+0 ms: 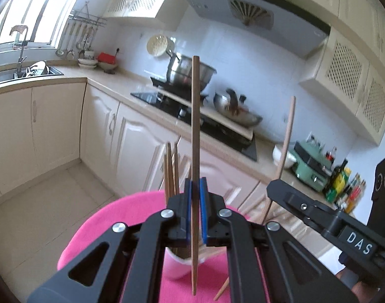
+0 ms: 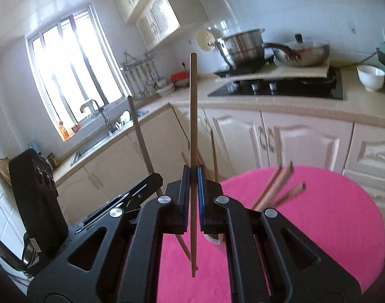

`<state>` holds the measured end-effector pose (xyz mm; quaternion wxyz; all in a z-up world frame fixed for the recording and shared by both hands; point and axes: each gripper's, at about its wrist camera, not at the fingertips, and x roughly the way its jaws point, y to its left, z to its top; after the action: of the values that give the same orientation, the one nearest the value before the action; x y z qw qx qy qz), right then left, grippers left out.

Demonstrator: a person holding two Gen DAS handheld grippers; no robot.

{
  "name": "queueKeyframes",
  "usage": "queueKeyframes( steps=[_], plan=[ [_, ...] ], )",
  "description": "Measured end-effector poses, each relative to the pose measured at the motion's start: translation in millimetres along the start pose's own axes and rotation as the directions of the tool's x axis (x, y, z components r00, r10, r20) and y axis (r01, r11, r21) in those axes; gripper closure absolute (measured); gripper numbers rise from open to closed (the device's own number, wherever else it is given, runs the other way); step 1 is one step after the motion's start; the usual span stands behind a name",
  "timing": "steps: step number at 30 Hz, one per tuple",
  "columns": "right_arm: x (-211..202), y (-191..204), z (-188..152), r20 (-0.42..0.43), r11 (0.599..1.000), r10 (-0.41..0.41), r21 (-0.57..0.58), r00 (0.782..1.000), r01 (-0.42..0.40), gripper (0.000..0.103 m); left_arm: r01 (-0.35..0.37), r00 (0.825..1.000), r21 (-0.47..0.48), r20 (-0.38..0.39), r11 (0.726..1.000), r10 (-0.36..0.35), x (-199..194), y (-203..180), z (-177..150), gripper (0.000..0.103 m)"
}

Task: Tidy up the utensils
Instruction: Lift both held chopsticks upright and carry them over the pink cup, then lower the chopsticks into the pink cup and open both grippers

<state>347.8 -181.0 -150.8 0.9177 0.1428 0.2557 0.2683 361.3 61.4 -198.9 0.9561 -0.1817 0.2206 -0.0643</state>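
Both grippers are held tilted slightly downward over a pink round table [image 1: 104, 227]. The left gripper [image 1: 195, 209] is clamped on a dark chopstick [image 1: 195, 126] standing toward 12 o'clock. The right gripper [image 2: 191, 202] is likewise closed on a lighter chopstick [image 2: 193, 116]. Beyond the jaws, a pink cup [image 1: 174, 265] with more chopsticks [image 1: 170, 171] is seen; farther off, the stove [image 2: 280, 88].

A round pink table [image 2: 331, 214] carries a pink cup [image 1: 176, 265] of chopsticks [image 1: 171, 169] near its middle; one loose chopstick [image 1: 221, 290] lies beside the cup.
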Motion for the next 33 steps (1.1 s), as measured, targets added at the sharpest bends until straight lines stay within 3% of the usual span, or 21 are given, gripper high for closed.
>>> queueKeyframes(
  steps=[5,12,26,30,33],
  plan=[
    [17.6,-5.3,6.6,0.074,0.999,0.007,-0.034,0.997,-0.005,0.097,0.000,0.997,0.004,0.074,1.000,-0.001,17.9,2.0,9.8,0.097],
    [37.9,-9.4,-2.3,0.104,0.996,0.007,-0.092,0.995,0.003,0.097,-0.013,0.994,0.031,0.104,0.999,0.010,39.7,9.9,5.4,0.097],
    [51.7,-18.8,-24.3,0.099,0.987,0.028,-0.159,0.995,-0.012,0.097,-0.019,1.000,0.095,0.008,0.995,0.018,71.6,15.3,-29.0,0.097],
    [54.8,-19.3,-26.9,0.089,0.984,0.027,-0.177,0.996,-0.011,0.097,0.001,1.000,0.057,-0.018,0.998,0.000,67.5,18.2,-25.4,0.095],
    [55.1,-20.9,-27.8,0.084,0.985,0.028,-0.170,0.996,-0.014,0.097,-0.020,1.000,0.063,-0.022,0.998,0.021,62.5,17.1,-24.7,0.086]
  ],
)
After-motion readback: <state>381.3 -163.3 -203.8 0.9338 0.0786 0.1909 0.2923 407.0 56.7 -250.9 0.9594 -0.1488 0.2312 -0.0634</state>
